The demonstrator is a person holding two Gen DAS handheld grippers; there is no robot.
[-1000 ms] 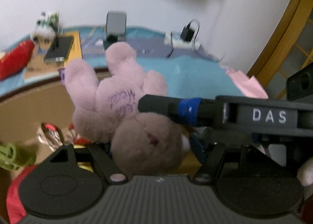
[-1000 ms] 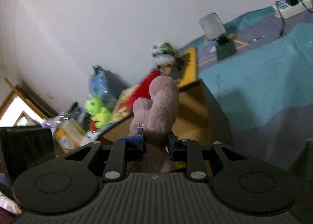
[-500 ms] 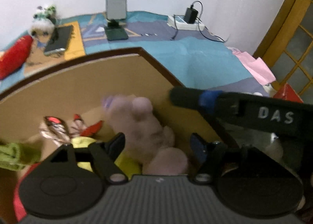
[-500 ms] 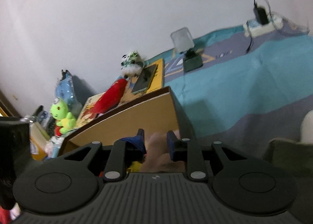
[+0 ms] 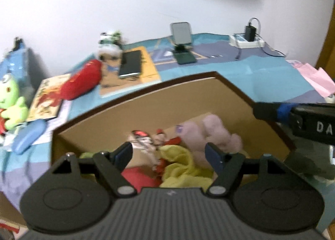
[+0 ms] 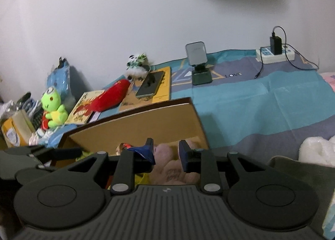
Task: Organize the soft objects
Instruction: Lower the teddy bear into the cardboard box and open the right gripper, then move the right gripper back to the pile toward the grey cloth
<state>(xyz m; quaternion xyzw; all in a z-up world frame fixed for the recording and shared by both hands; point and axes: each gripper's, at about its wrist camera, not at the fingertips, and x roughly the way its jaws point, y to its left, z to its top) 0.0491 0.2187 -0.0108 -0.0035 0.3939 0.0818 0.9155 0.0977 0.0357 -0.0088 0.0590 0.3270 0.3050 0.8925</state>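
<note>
A pink plush bear (image 5: 211,133) lies inside an open cardboard box (image 5: 157,103), beside a yellow soft toy (image 5: 180,166) and a red one (image 5: 138,177). My left gripper (image 5: 170,154) is open and empty above the box's near side. My right gripper (image 6: 166,151) is open just above the bear (image 6: 167,168), its fingers apart from the plush; one of its fingers (image 5: 272,111) reaches in over the box's right rim in the left wrist view. A red plush (image 6: 111,97), a green frog plush (image 6: 52,105) and a panda plush (image 6: 137,64) lie on the bed beyond the box (image 6: 136,120).
A phone (image 5: 130,64) rests on a book behind the box. A phone stand (image 6: 197,64) and a power strip with charger (image 6: 274,51) sit near the wall. A white plush (image 6: 318,149) lies at the right. Picture books and clutter crowd the left.
The right gripper lowered the pink bear into the box and let it go. Both grippers have pulled back and up, showing more of the bed.
</note>
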